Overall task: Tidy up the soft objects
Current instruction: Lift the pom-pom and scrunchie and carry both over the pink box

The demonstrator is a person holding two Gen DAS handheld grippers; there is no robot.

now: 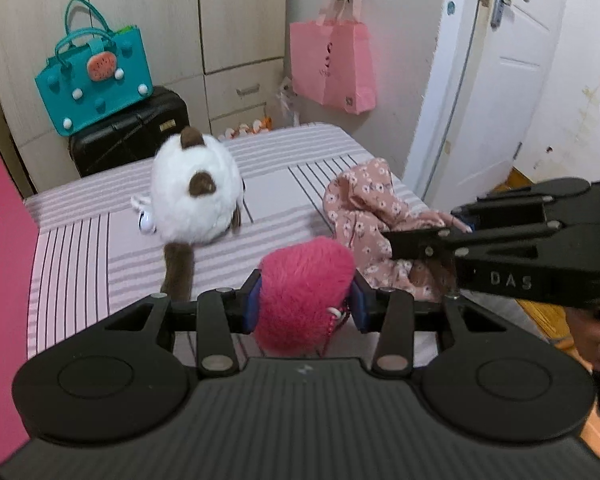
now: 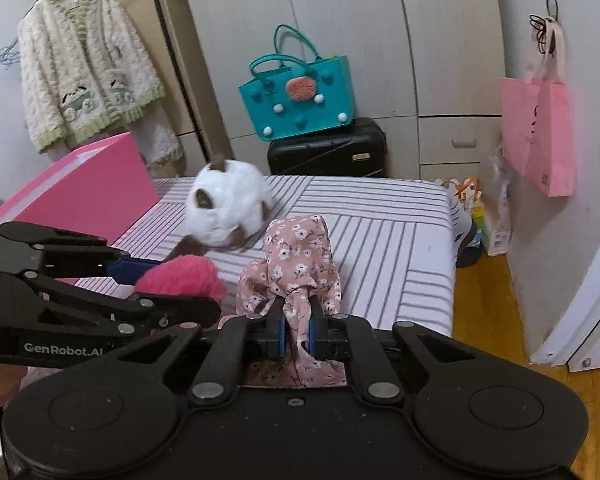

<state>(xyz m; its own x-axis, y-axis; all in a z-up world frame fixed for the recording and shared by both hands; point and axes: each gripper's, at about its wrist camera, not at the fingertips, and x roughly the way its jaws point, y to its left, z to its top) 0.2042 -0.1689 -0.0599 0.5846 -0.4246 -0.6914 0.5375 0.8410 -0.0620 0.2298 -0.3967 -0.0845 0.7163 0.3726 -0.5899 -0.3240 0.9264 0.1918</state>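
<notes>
Two tongs, each loaded. Left tongs (image 1: 305, 306): closed partway around a pink fluffy pom-pom (image 1: 306, 276), its blue pads pressed into the fur on both sides, held above the near end of the bed (image 1: 80, 240). Right tongs (image 2: 296, 330): nearly closed, pinching a narrow fold of a pink floral garment (image 2: 296, 264), the rest of which is bunched on the striped sheet just beside the pom-pom.

One white plush cat (image 1: 194, 192) with brown ears and tail: on the bed beyond both, untouched. One pink box (image 2: 80, 188): open, at the left edge of the bed, a likely destination.

Risks, as judged:
- Pom-pom: the grip seems to be mostly on fur, which compresses; it may slip out during a swing towards the box. A thin cord or chain with a white bead hangs below it and could snag on the tongs.
- Garment: held by a thin fold only, so the loose bulk may drag across the sheet, pull free, or catch the pom-pom.
- Tongs: close together and angled across each other; a collision is possible if both move at once.

Legible writing: "GenRobot.AI" on the left tongs' arm in the right wrist view; "DAS" on the right tongs' arm in the left wrist view. The marks on the hanging pink tote bag (image 2: 540, 136) are too small to read.
</notes>
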